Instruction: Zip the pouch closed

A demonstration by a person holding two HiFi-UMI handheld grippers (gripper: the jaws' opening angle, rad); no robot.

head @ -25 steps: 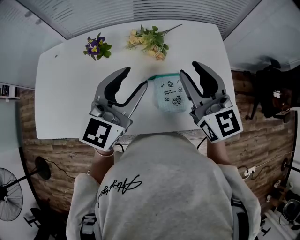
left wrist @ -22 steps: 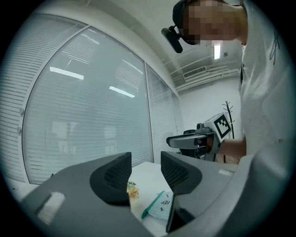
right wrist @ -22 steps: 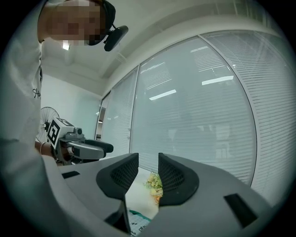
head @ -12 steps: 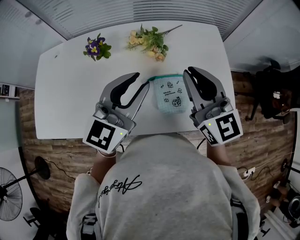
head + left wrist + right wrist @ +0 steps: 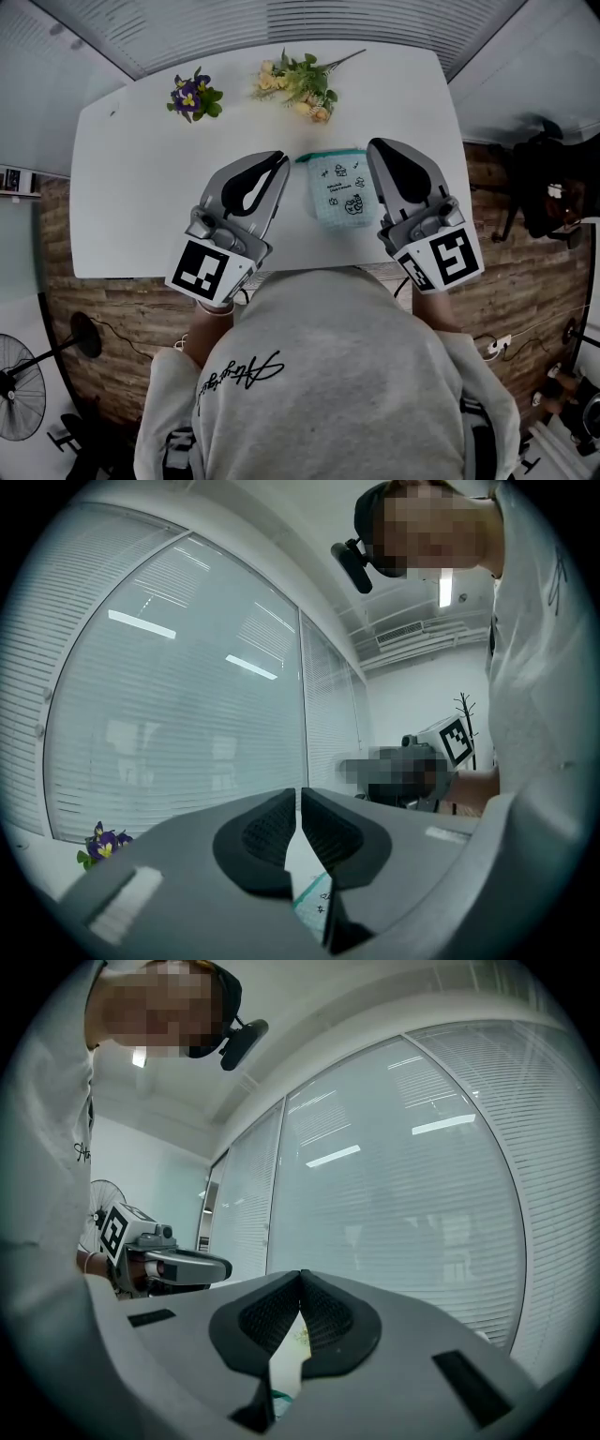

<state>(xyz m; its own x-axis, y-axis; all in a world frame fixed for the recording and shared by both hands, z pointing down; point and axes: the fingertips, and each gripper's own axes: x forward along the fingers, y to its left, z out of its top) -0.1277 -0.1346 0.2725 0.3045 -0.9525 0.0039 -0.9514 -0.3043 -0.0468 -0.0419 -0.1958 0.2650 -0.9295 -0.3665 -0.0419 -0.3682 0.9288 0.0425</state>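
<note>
A small pale teal pouch with printed drawings and a teal zip along its far edge lies on the white table. My left gripper hovers just left of it, my right gripper just right of it, and both point away from me. Both pairs of jaws have just been closing and now stand shut with nothing between them. In the left gripper view the pads meet above a strip of the pouch. In the right gripper view the pads touch at the tip.
A purple flower sprig and a yellow and peach bouquet lie at the table's far edge. The table's near edge runs just under both grippers' bodies. Window blinds fill the background of both gripper views.
Both grippers went from wide open to shut while staying in place beside the pouch. The pouch has not moved.
</note>
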